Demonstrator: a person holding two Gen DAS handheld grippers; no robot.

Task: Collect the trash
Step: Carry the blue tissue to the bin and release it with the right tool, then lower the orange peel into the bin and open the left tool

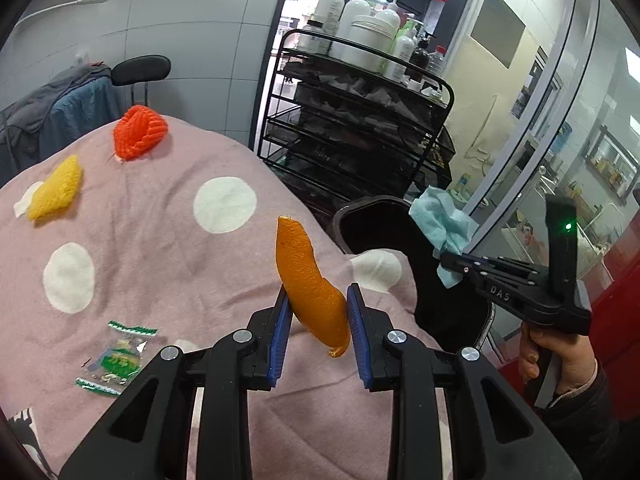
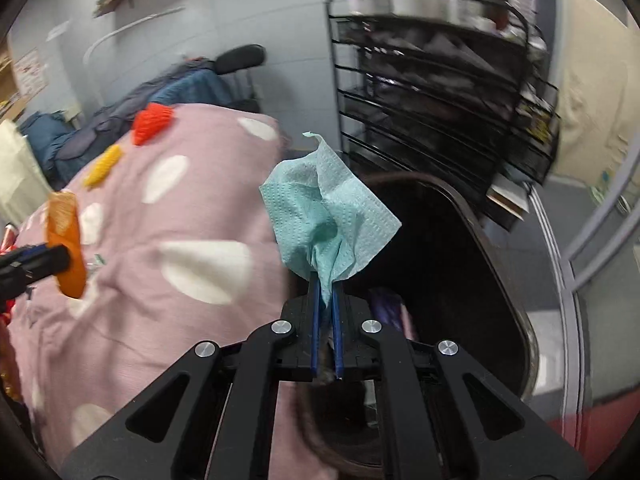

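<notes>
My left gripper [image 1: 316,300] is shut on an orange peel [image 1: 308,280] and holds it above the pink spotted blanket [image 1: 168,240]. My right gripper [image 2: 326,280] is shut on a crumpled teal tissue [image 2: 324,208] over the dark trash bin [image 2: 460,264]. In the left wrist view the right gripper [image 1: 448,258] holds the tissue [image 1: 440,224] beside the bin [image 1: 376,224]. In the right wrist view the left gripper [image 2: 60,258] with the peel [image 2: 66,240] is at the far left. A red foam net [image 1: 138,132], a yellow foam net [image 1: 56,188] and a green candy wrapper [image 1: 116,356] lie on the blanket.
A black wire rack [image 1: 360,120] loaded with white bottles [image 1: 360,24] stands behind the bin. A chair draped with blue and grey clothes [image 1: 60,104] is at the back left. A glass partition [image 1: 560,140] runs along the right.
</notes>
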